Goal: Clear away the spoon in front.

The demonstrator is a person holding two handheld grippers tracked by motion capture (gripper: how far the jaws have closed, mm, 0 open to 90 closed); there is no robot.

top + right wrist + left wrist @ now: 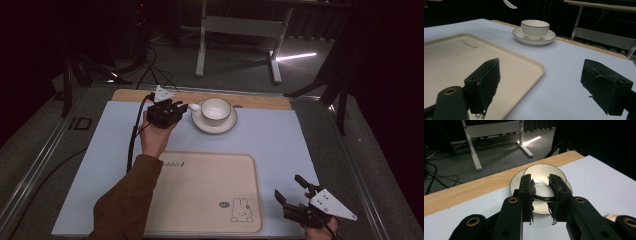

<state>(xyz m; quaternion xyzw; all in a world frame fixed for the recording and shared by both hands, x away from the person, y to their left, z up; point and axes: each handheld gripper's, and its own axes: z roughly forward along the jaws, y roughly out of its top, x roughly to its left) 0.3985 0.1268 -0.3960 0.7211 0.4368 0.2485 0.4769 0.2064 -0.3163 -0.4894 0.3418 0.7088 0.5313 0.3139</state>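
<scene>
A white cup [216, 110] with a dark rim stands on a white saucer [215, 124] at the back of the pale mat. My left gripper [170, 111] hovers just left of the saucer, shut on a white spoon [194, 106] whose bowl pokes out toward the cup. In the left gripper view the spoon [541, 191] sits clamped between the jaws of the left gripper [541, 182], with the cup [544, 170] right behind it. My right gripper [295, 197] rests open at the front right, beside the beige tray [205, 190]. From the right gripper [544, 72] I see the cup [535, 28] far ahead.
The pale mat [280, 145] covers the table, with a wooden strip [260, 101] along its back edge. A printed rabbit [241, 210] marks the tray's front right corner. Behind the table stands a white metal frame [240, 30] on the floor, with cables at the back left.
</scene>
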